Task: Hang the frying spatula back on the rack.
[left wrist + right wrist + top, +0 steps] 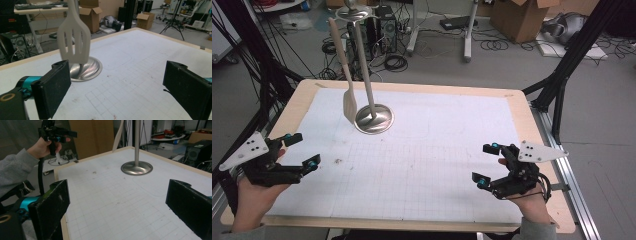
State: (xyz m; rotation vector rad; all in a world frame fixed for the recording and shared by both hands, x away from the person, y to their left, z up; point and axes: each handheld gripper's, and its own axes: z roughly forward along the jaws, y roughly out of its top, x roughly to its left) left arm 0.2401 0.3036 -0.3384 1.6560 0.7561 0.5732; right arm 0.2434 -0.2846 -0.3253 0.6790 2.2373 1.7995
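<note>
Bench (532,150): wood rim, white gridded mat. Spatula (343,75) hangs on steel stand (374,119) at 11 o'clock. Left tool (302,151), right tool (486,164) wide open, empty. Floor: cables, boxes (522,17).

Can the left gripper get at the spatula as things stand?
Probably yes. The left gripper is open and faces the spatula, which hangs beside the stand with its blade just above the base. Only bare table lies between them.
</note>
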